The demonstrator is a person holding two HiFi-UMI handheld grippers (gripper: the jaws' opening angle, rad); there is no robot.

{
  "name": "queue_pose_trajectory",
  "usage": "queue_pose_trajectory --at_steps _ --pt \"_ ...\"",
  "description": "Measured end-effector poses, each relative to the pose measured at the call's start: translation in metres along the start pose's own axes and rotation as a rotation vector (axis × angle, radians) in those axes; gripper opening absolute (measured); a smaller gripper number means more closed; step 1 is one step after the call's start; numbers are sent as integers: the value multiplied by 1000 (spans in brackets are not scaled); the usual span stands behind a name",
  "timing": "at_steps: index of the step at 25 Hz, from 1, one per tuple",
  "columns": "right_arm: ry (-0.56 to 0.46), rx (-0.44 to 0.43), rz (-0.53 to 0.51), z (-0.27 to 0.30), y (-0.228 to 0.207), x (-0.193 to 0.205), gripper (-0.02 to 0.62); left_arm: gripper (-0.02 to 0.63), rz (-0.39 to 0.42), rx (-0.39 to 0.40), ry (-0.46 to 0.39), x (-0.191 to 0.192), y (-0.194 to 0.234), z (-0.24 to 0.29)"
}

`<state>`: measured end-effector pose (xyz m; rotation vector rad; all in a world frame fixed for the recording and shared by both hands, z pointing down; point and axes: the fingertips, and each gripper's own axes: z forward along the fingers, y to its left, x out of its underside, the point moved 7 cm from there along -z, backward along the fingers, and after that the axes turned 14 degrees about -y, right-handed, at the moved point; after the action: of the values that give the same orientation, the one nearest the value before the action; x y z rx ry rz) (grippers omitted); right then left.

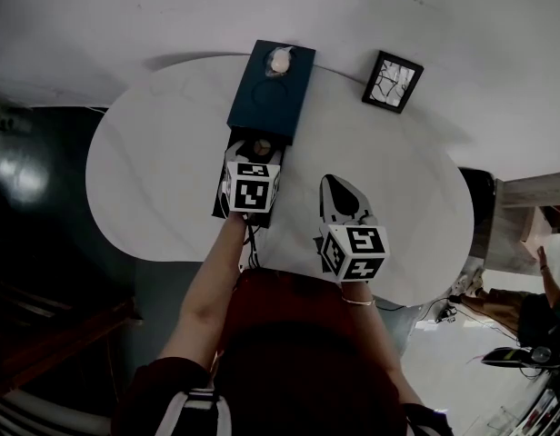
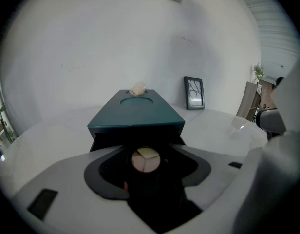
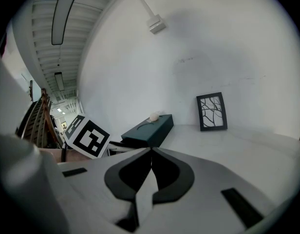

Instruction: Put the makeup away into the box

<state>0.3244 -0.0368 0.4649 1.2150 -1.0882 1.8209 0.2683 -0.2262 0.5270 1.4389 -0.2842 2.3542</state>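
Note:
A dark teal box (image 1: 271,94) lies on the round white table (image 1: 162,171), its black drawer (image 1: 224,198) pulled out toward me. A small round compact (image 1: 259,145) with beige and pink pans lies in the drawer. My left gripper (image 1: 255,155) hovers over the drawer. Its jaws stand wide apart either side of the compact (image 2: 146,160), and the pale pan is narrower than the gap. The left gripper (image 2: 147,149) points down at the box (image 2: 135,113). My right gripper (image 1: 339,189) rests above the table to the right, shut and empty (image 3: 151,151).
A pale lump (image 1: 280,59) sits in a round recess on the box lid. A black picture frame (image 1: 392,81) leans against the wall at the back right. The table's front edge runs close to my body; dark floor lies to the left.

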Motion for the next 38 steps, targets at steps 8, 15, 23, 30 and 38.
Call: queue_pose_trajectory --at_steps 8,15,23,30,38 --pt "-23 -12 -11 -9 8 -5 14 240 5 -21 -77 -13 -5 -25" --pt "-48 -14 -21 -20 17 -10 14 194 -11 -11 -140 -26 -8 -54" --pt "-81 -3 -31 -35 30 -14 14 93 -16 -17 -225 -42 -6 -90" --pt "-109 0 -44 -47 44 -20 14 43 -37 -9 -274 -48 -1 -120" --pt "-138 -10 -62 -54 64 -24 14 23 -67 8 -304 -46 7 -151"
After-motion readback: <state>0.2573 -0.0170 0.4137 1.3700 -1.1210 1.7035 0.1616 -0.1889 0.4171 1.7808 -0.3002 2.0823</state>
